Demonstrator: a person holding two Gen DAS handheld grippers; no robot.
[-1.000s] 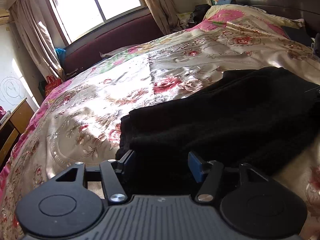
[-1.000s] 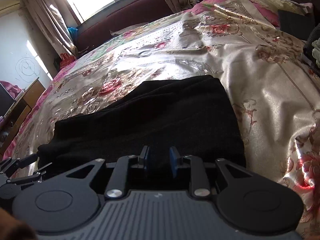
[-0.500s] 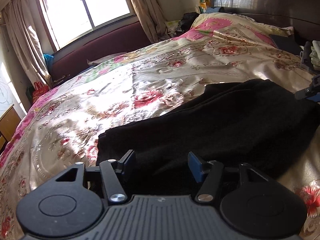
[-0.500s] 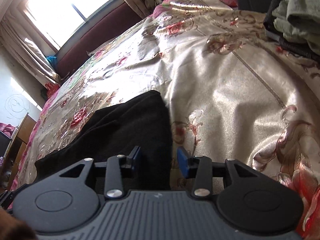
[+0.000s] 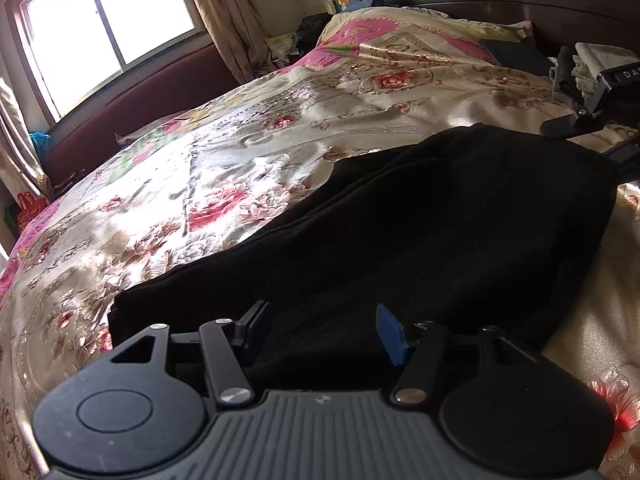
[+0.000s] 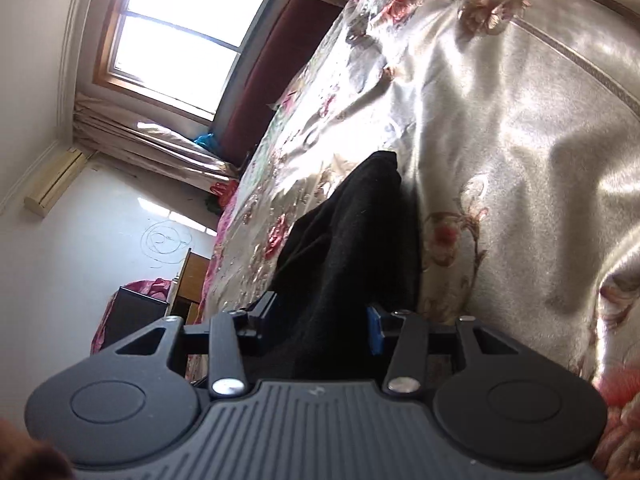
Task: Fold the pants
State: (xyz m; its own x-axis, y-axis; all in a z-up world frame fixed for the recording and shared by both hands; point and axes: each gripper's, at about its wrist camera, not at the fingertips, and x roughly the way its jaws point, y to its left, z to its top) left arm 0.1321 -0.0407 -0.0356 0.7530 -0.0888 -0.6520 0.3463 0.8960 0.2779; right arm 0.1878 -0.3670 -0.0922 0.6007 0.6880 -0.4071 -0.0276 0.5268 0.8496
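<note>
Black pants (image 5: 420, 232) lie folded across a floral satin bedspread (image 5: 200, 184). My left gripper (image 5: 322, 330) is open, its blue-padded fingers low over the near edge of the pants, gripping nothing. My right gripper (image 6: 320, 326) is rolled on its side and open, with the right end of the pants (image 6: 360, 240) lying between its fingers. The right gripper also shows at the far right of the left wrist view (image 5: 576, 124), at the pants' right end.
A pile of folded clothes (image 5: 592, 64) and a dark flat item (image 5: 516, 54) lie near the dark headboard. Pink pillows (image 5: 384, 28) sit at the head of the bed. A window (image 5: 104, 28), curtains and a wooden cabinet (image 6: 188, 280) stand beyond the far side.
My right gripper has opened from nearly shut, moved to the pants' right end and rolled onto its side. My left gripper stayed open and turned right along the pants.
</note>
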